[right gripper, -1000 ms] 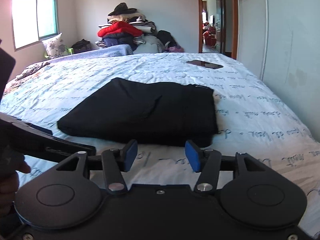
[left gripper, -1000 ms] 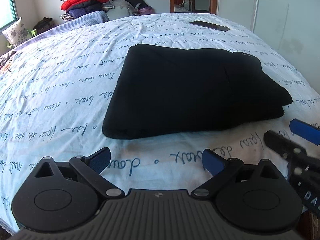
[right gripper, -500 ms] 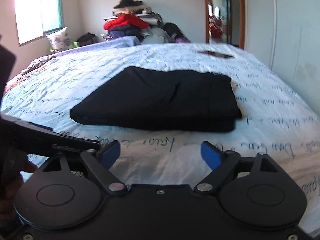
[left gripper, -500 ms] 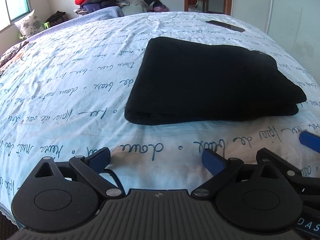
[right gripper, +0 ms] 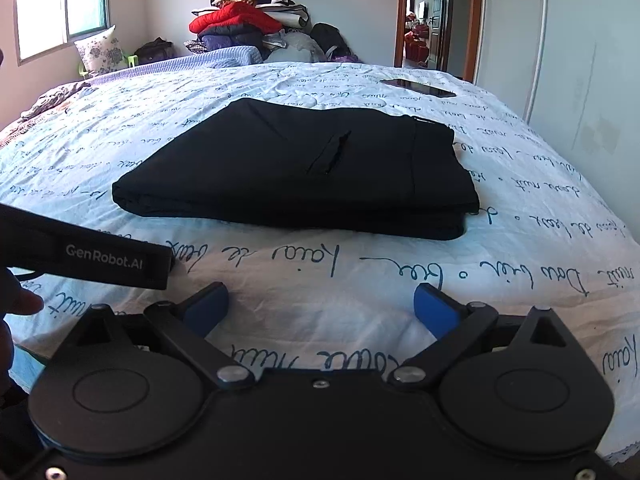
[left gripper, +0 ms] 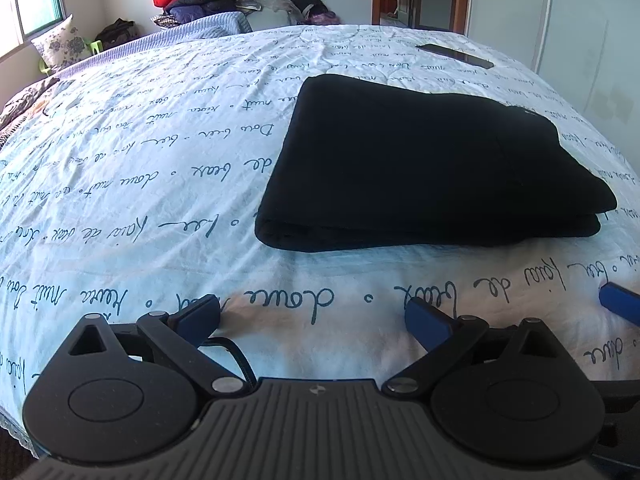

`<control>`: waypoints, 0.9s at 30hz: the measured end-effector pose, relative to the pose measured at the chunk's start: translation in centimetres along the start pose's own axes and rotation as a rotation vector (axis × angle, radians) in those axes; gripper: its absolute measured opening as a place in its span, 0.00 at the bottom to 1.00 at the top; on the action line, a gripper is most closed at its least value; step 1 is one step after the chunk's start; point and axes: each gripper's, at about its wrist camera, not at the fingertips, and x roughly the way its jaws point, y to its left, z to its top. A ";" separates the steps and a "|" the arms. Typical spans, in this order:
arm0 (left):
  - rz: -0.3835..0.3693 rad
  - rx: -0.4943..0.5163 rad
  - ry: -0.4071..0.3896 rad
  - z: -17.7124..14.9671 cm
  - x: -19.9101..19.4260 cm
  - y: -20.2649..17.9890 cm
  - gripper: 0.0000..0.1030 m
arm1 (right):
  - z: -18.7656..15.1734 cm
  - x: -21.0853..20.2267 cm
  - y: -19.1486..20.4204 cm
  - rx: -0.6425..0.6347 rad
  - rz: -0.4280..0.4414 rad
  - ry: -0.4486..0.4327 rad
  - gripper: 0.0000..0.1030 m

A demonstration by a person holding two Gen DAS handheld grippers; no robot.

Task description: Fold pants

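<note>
Black pants [left gripper: 420, 168] lie folded into a flat rectangle on the bed, a slit pocket showing on top in the right wrist view [right gripper: 304, 168]. My left gripper [left gripper: 312, 314] hovers open over bare sheet, short of the pants' near fold. My right gripper [right gripper: 320, 300] is also short of the pants; its jaws are opening, with only sheet between them. One blue right fingertip [left gripper: 618, 304] shows at the left wrist view's right edge. The left gripper's black body [right gripper: 88, 256] crosses the right wrist view's left side.
The bed carries a pale blue sheet [left gripper: 140, 184] printed with script. A dark phone [right gripper: 418, 87] lies beyond the pants. Piled clothes [right gripper: 240, 24] and a pillow [right gripper: 98, 54] sit at the head, with a doorway [right gripper: 432, 12] and a white wardrobe [right gripper: 580, 60] to the right.
The right gripper's jaws have spread from half closed to wide apart. Both grippers drew back a little from the pants. The pants lie as before.
</note>
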 end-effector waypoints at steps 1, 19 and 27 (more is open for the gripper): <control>0.006 -0.001 -0.006 0.1 0.0 0.1 0.98 | 0.0 0.0 0.0 0.002 0.000 0.001 0.98; 0.068 -0.049 -0.009 0.0 0.3 2.3 0.98 | 0.5 0.2 -0.7 0.055 -0.017 -0.006 0.98; 0.065 -0.047 -0.001 0.0 0.5 2.3 0.99 | 0.3 0.4 -0.2 0.023 -0.034 0.002 0.98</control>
